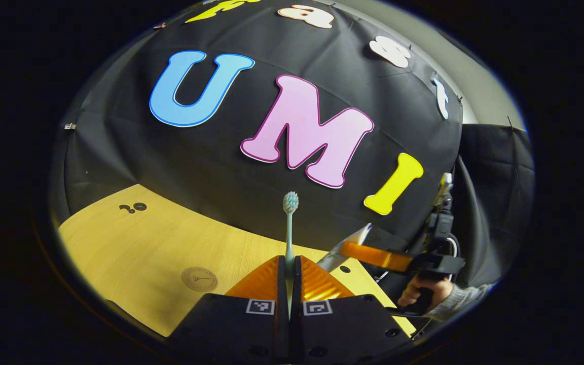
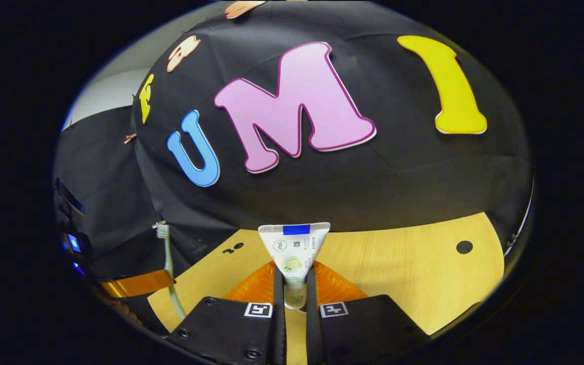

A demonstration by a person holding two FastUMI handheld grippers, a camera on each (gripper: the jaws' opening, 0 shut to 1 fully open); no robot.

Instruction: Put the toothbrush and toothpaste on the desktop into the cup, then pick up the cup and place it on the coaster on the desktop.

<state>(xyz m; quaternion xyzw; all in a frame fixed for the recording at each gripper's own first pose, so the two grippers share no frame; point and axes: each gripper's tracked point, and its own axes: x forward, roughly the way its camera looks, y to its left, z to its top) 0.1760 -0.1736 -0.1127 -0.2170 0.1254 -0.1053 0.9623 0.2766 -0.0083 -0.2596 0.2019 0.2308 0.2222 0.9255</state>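
In the left gripper view a pale green toothbrush (image 1: pixel 289 228) stands upright, bristles at the top, with my left gripper (image 1: pixel 290 276) shut on its handle above the desktop. A round brown coaster (image 1: pixel 199 279) lies flat on the wooden desktop (image 1: pixel 135 243), to the left of the fingers. Farther right, the other gripper (image 1: pixel 373 256), held by a hand (image 1: pixel 426 291), carries the toothpaste tube (image 1: pixel 350 246). In the right gripper view my right gripper (image 2: pixel 295 284) is shut on the white toothpaste tube (image 2: pixel 294 248), crimped end up. The toothbrush (image 2: pixel 168 268) hangs at the left, in the other gripper (image 2: pixel 135 284).
The wooden desktop (image 2: pixel 398 274) has small dark holes (image 2: pixel 464 247) and ends against the black cloth wall behind it. A dark device with small blue lights (image 2: pixel 71 243) sits at the far left in the right gripper view.
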